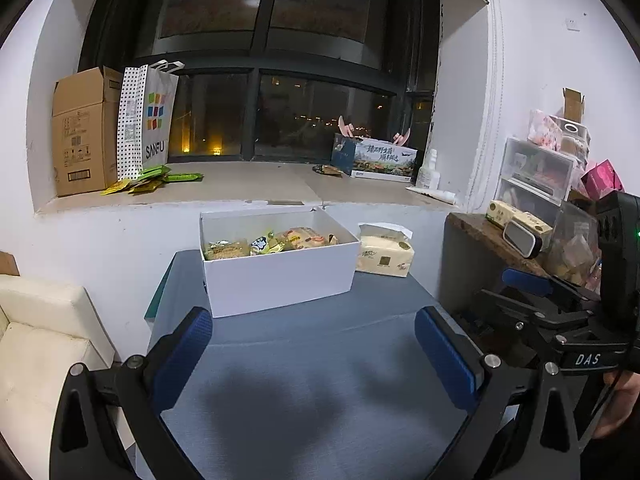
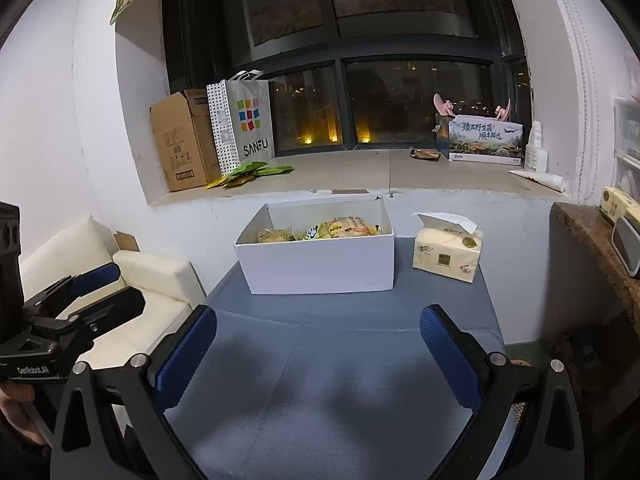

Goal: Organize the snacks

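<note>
The left gripper [image 1: 314,354] hangs wide open and empty over the blue table [image 1: 304,392], and the right gripper [image 2: 318,354] beside it does the same (nothing sits between either pair of blue pads). Ahead of both, at the table's far edge, stands the white box [image 2: 320,266] with the snack packets [image 2: 332,230] inside, a tissue pack [image 2: 447,252] just to its right.

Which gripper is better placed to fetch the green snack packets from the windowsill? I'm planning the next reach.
Left, probably. The green packets lie on the sill's left end, beyond the white box. Both grippers, left and right, hang open and empty.
</note>
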